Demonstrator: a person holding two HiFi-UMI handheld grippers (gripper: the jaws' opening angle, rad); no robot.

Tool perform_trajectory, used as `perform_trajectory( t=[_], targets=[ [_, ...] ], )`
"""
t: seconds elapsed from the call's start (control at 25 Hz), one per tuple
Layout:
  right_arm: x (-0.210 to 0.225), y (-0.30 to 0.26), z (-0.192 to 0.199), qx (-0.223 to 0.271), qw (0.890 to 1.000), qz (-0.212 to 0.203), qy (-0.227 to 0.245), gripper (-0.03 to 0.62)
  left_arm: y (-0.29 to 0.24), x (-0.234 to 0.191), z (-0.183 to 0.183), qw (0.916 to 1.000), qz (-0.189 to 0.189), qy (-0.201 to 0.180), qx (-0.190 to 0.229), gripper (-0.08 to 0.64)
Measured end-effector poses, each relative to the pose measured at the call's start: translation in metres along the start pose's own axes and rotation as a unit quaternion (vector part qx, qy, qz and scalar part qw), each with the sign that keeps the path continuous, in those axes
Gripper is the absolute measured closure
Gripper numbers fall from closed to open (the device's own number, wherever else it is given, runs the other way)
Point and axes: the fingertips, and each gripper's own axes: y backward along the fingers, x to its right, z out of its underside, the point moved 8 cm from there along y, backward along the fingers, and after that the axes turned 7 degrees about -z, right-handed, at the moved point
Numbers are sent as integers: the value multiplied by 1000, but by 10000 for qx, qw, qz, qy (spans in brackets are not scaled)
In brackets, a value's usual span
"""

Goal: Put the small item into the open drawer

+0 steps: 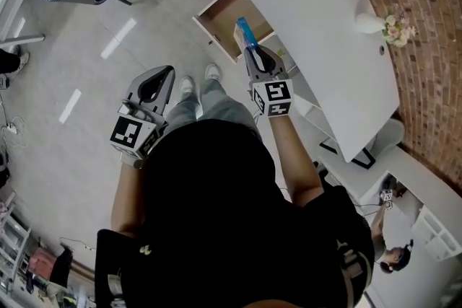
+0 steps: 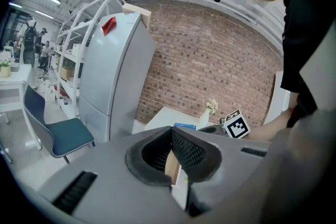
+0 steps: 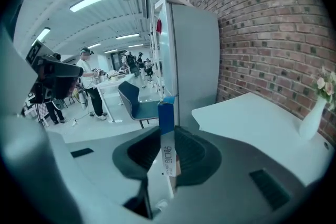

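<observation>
Blue-and-white box (image 1: pixel 245 30) sits pinched upright in your right gripper (image 1: pixel 250 50), over the open drawer (image 1: pixel 206 24) — seemingly poised for release; your left gripper (image 1: pixel 167 73) hangs closed, empty.

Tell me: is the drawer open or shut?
Open: in the head view the drawer juts out from the white table, its wooden inside exposed.
</observation>
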Motion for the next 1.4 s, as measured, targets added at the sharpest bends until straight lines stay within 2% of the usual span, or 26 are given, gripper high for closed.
perform_trajectory(
  t=[0.32, 0.56, 0.96, 1.4],
  targets=[
    [29, -51, 39, -664, 9969, -389, 188, 503, -1, 1, 15, 9976, -629, 149, -259, 557],
    [39, -90, 74, -1175, 9907, -580, 373, 502, 0, 7, 20, 9929, -1048, 420, -370, 557],
    [54, -143, 126, -1899, 9783, -674, 484, 502, 7, 12, 41, 9860, -1468, 587, -525, 557],
    [59, -183, 170, -2611, 9613, -609, 629, 502, 20, 19, 60, 9796, -1708, 782, -710, 557]
  ],
)
